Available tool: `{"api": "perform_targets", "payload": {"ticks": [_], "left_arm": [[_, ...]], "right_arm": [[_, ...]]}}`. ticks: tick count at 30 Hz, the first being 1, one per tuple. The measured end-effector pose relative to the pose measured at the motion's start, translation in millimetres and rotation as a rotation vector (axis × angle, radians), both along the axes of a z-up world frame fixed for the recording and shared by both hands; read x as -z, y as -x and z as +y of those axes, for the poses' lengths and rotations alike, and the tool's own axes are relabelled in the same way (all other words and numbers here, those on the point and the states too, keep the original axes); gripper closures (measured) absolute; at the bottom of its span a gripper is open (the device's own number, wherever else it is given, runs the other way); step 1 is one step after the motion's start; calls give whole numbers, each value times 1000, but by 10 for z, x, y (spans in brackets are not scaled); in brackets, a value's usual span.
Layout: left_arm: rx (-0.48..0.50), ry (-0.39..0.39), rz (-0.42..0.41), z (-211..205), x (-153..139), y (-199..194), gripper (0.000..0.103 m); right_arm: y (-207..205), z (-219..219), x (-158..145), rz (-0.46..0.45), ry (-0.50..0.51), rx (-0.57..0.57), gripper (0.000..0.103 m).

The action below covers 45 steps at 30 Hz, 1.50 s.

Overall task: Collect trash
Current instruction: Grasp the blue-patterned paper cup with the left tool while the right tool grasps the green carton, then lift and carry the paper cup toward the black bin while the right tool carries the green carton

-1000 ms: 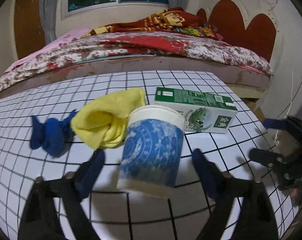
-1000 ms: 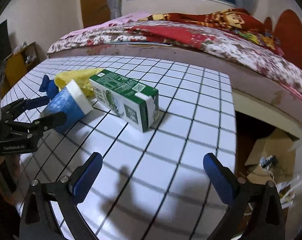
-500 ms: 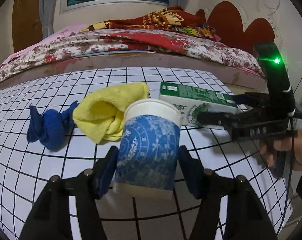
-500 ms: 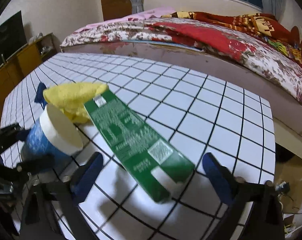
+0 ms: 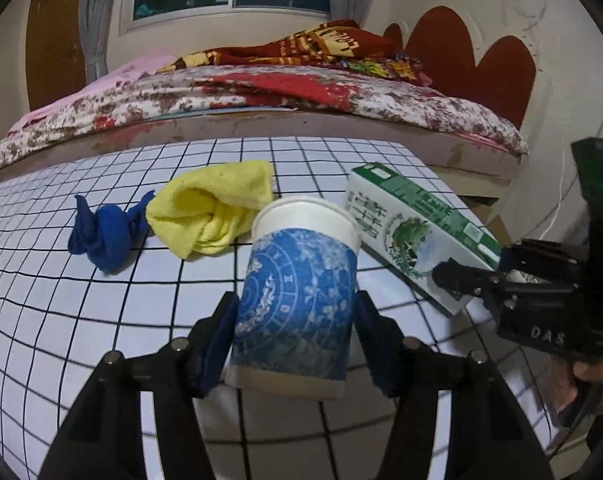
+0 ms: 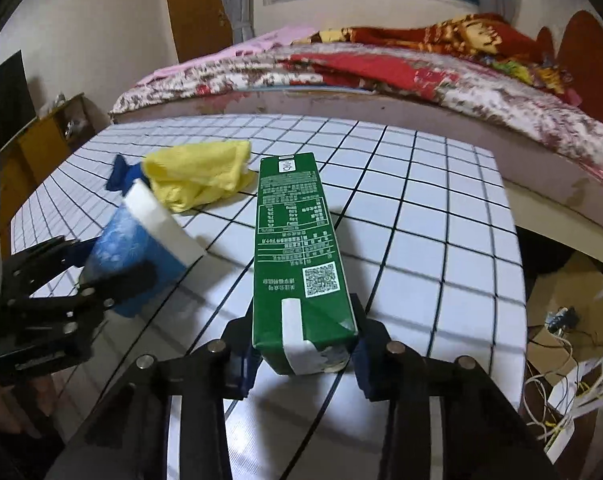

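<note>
From the left wrist view, a table point(image 5: 101, 312) covered in a white cloth with a black grid stands before a bed point(image 5: 261, 100) heaped with red floral bedding. The left hand-held gripper point(image 5: 295, 340) has a blue patterned paper cup point(image 5: 297, 300) between its blue pads, which press on both sides of the cup while the jaws are closing; the cup's white rim points away and its inside cannot be seen. Behind it on the table lie a crumpled yellow cloth point(image 5: 209, 212) and, touching that cloth's left side, a knotted blue cloth point(image 5: 105, 232). To the right, a green and white carton point(image 5: 417, 232) lies slanted, its near end between the fingers of the right hand-held gripper point(image 5: 477, 268). From the right wrist view, the carton point(image 6: 297, 248) runs lengthwise away from the camera, its taped top end nearest, held between the pads of the right hand-held gripper point(image 6: 301, 354), whose jaws are closing on it. The cup point(image 6: 141, 252) is to the left, tilted in the left hand-held gripper point(image 6: 101, 268), with the yellow cloth point(image 6: 197, 176) and blue cloth point(image 6: 119, 174) beyond. Right of the table, cardboard and loose cables point(image 6: 561, 360) lie on the floor.
</note>
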<state>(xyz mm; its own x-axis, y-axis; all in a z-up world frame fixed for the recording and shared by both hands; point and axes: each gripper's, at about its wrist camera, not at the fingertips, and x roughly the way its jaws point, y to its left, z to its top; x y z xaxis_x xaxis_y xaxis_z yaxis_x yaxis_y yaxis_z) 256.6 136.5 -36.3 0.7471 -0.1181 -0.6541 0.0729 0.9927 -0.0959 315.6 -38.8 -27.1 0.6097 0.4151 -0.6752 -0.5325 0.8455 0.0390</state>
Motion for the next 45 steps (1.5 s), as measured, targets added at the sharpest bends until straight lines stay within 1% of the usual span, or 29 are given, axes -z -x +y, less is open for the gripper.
{"api": "perform_targets", "payload": {"ticks": [3, 7, 17, 22, 27, 32, 45], "left_arm": [[7, 7, -9, -55, -51, 133, 44], [26, 17, -26, -152, -125, 344, 44], [98, 31, -63, -560, -292, 827, 44], [149, 17, -82, -837, -367, 1090, 44], [183, 1, -81, -1076, -380, 1273, 44], [221, -8, -70, -1324, -349, 1382, 44], [335, -29, -54, -2009, -305, 1598, 44]], "right_arm": [[234, -154, -98, -43, 6, 33, 63], [530, -419, -244, -68, 4, 68, 63], [1235, -1215, -453, -75, -14, 185, 63], [1551, -1510, -523, -88, -22, 229, 63], [1840, -1842, -504, -92, -50, 285, 63], [2043, -2082, -439, -96, -22, 317, 63], [2329, -2678, -284, -75, -38, 404, 63]]}}
